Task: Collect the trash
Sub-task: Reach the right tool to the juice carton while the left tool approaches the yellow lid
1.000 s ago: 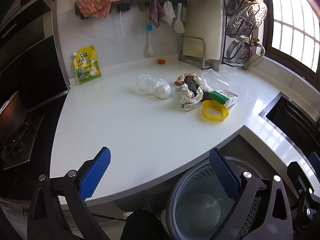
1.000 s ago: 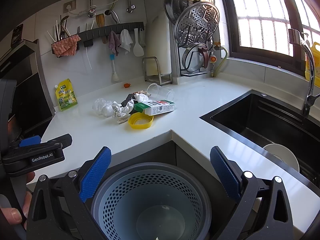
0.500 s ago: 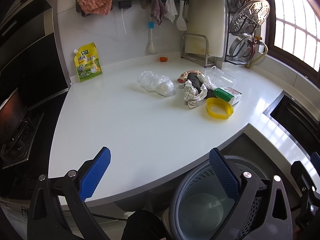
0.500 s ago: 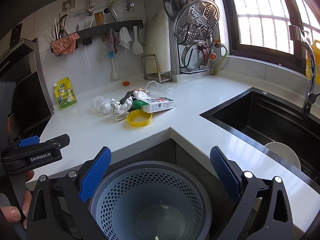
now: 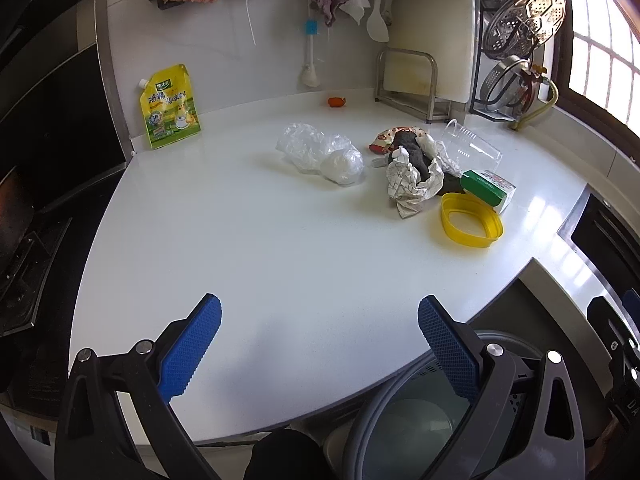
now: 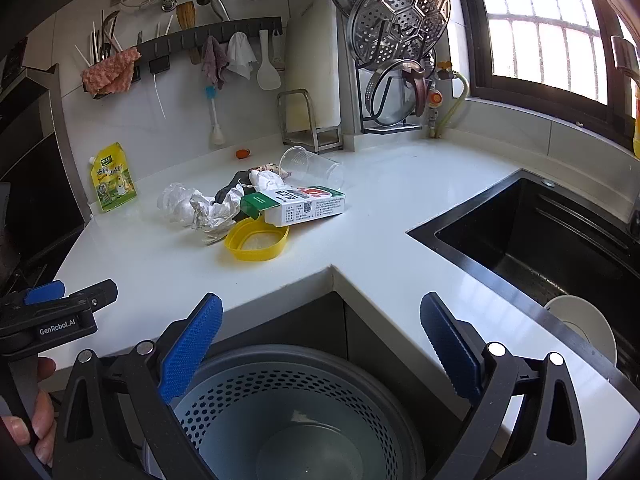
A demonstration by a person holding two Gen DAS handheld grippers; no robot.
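Moved forward over the white countertop (image 5: 280, 240) since a second ago: left gripper (image 5: 320, 344) now further in above the bare near surface, trash pile larger in its view. Right gripper (image 6: 320, 344) barely shifted, hanging above the grey perforated bin (image 6: 288, 412) below the counter corner. Probably the approach to a first pick; nothing collected yet, bin looking empty.

Left to right across the counter: yellow pouch (image 5: 170, 112) upright against the far wall; crumpled clear plastic bag (image 5: 320, 152); crumpled paper around something dark (image 5: 416, 176); yellow lid (image 5: 470, 220) nearest the edge, touching the green-and-white carton (image 5: 486, 190); clear cup (image 5: 472, 146) on its side behind. Small orange scrap (image 5: 337, 101) far back.

Both grippers spread wide, blue pads well apart, holding and touching nothing.
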